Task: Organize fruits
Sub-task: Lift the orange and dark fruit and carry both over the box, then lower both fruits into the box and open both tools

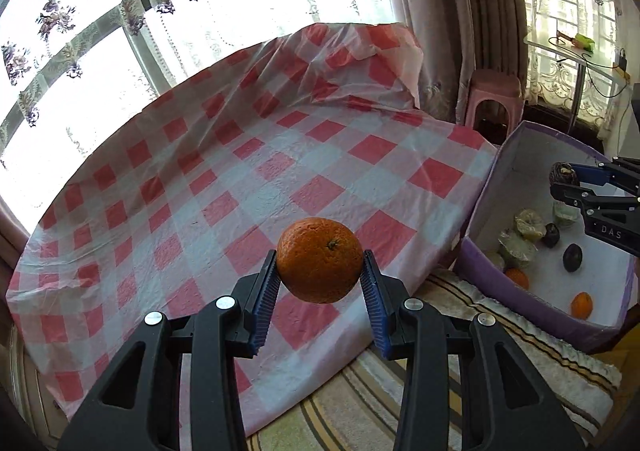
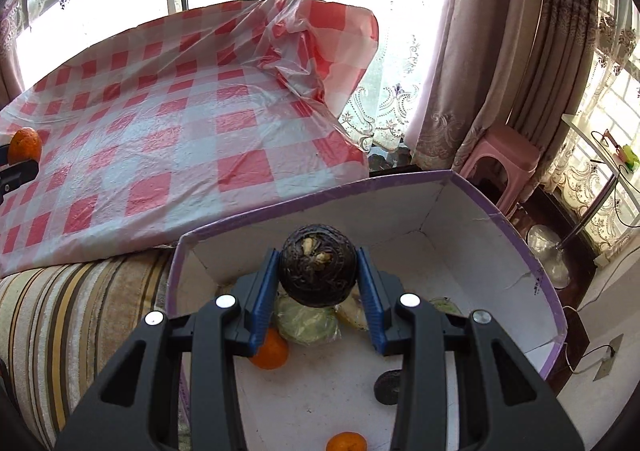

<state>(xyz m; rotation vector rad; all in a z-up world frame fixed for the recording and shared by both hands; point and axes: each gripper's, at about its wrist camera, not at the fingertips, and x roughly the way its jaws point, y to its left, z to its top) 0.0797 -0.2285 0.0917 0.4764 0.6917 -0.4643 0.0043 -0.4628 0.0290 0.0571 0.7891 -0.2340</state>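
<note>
**Two fruits in the air, several more in the box**

Nearest the left wrist camera, an orange (image 1: pixel 320 260) is held clear of the surface, the jaws of the left gripper (image 1: pixel 320 271) clamped on its two sides, stem end turned to the lens. Beneath and beyond it the red-and-white checked cloth (image 1: pixel 248 155) is spread bare; no fruit is seen laid out on it. The surface under the cloth is hidden, so whether it is a bench or a bed cannot be told.

Over on the right, a dark, wrinkled fruit (image 2: pixel 317 265) is gripped just as firmly, the jaws of the right gripper (image 2: pixel 317 275) closed on it from either side. It is held above the open purple box (image 2: pixel 532 263), which is set on a striped rug (image 2: pixel 60 315) just beside the cloth's edge.

Inside the box, more is waiting: an orange by the left finger (image 2: pixel 269 349), another at the bottom edge (image 2: pixel 346 442), pale green wrapped fruit (image 2: pixel 306 321) below the dark one, and a dark fruit (image 2: pixel 389 381) near the right finger. In the left view two dark plums (image 1: pixel 572 257) are also made out there.

As a judgement: the sorting looks barely begun. If fruit is being taken out to the cloth, nothing has been set down yet, and most of the load remains to be handled. The direction of travel cannot be settled from these views.

A pink stool (image 2: pixel 500 155) and curtains (image 2: pixel 472 51) stand behind.
</note>
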